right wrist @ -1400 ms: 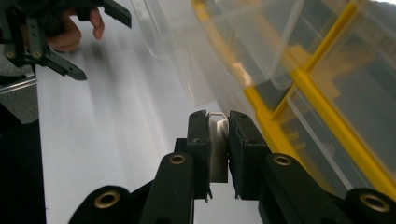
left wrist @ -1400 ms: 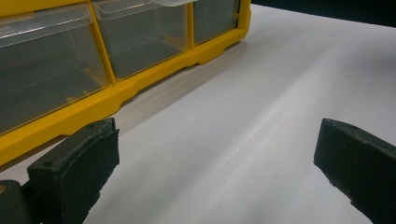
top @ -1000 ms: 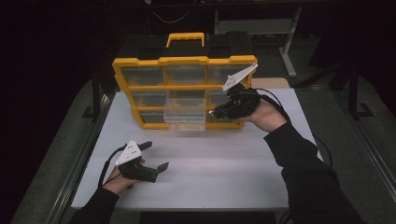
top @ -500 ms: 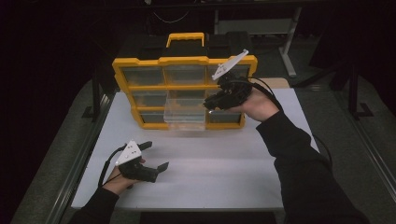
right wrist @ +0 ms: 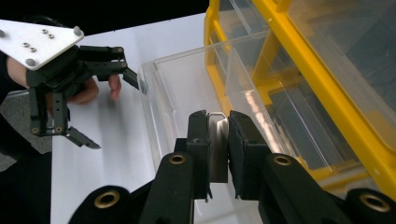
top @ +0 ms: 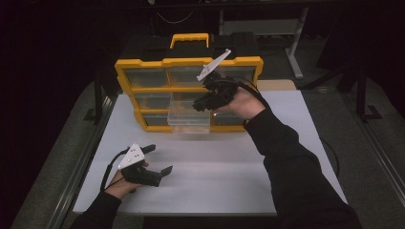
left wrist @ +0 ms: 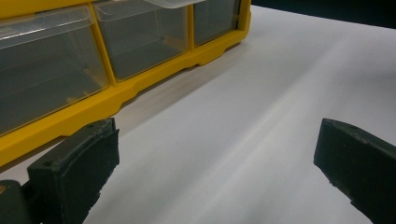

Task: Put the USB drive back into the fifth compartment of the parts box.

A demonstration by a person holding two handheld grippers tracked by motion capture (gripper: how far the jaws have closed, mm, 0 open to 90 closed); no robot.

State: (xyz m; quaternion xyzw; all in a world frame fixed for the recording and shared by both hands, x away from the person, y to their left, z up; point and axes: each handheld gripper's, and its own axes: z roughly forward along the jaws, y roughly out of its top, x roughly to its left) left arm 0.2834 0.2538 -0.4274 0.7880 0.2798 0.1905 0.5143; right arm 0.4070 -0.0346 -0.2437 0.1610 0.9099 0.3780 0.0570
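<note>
The clear drawer [top: 189, 120] juts from the yellow organizer [top: 143, 64] at frame centre; my right hand-held gripper [right wrist: 218, 140] pinches its front tab. My left hand-held gripper [top: 157, 160] rests spread, lower left, on the white surface [top: 229, 167]. The room is dark.

The organizer [top: 143, 67] has a yellow frame and handle, with clear drawers; 1 clear drawer [top: 189, 119] sticks out. The table [top: 229, 167] is white. Both grippers [top: 157, 160] [top: 203, 104] are black with white plates. The sleeves [top: 291, 162] are black.
</note>
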